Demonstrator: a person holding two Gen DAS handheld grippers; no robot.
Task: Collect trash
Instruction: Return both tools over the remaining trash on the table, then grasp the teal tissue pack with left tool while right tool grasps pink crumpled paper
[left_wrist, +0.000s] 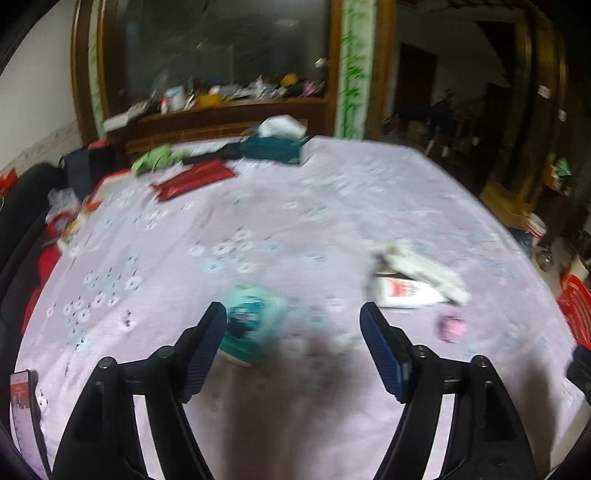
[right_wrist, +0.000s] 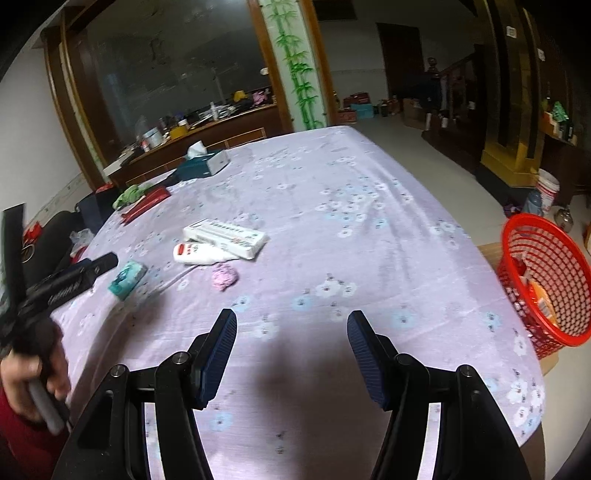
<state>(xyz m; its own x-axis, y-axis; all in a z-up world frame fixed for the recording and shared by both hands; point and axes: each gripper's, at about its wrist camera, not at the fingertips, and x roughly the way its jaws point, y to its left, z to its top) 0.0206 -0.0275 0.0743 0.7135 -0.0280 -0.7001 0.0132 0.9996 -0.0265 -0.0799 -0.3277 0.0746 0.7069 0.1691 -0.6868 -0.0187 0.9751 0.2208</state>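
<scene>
On the lilac flowered tablecloth (right_wrist: 369, 229) lies a teal packet (left_wrist: 251, 325), just beyond the left finger of my left gripper (left_wrist: 293, 314). That gripper stands open and holds nothing. To its right lie a pink crumpled wad (left_wrist: 450, 326), a white tube with a red label (left_wrist: 402, 291) and a long white box (left_wrist: 421, 266). My right gripper (right_wrist: 291, 321) hovers open over bare cloth, empty. The right wrist view shows the teal packet (right_wrist: 127, 277), pink wad (right_wrist: 224, 277), tube (right_wrist: 199, 254) and box (right_wrist: 225, 236) ahead to the left. A red mesh basket (right_wrist: 543, 280) with some trash inside stands off the table's right edge.
A teal tissue box (right_wrist: 203, 164), a red flat packet (left_wrist: 195, 179) and a green cloth (left_wrist: 155, 158) lie at the table's far end. A phone (left_wrist: 22, 406) rests at the near left edge. A person's hand (right_wrist: 37, 373) holds the left gripper's handle. A wooden counter stands behind.
</scene>
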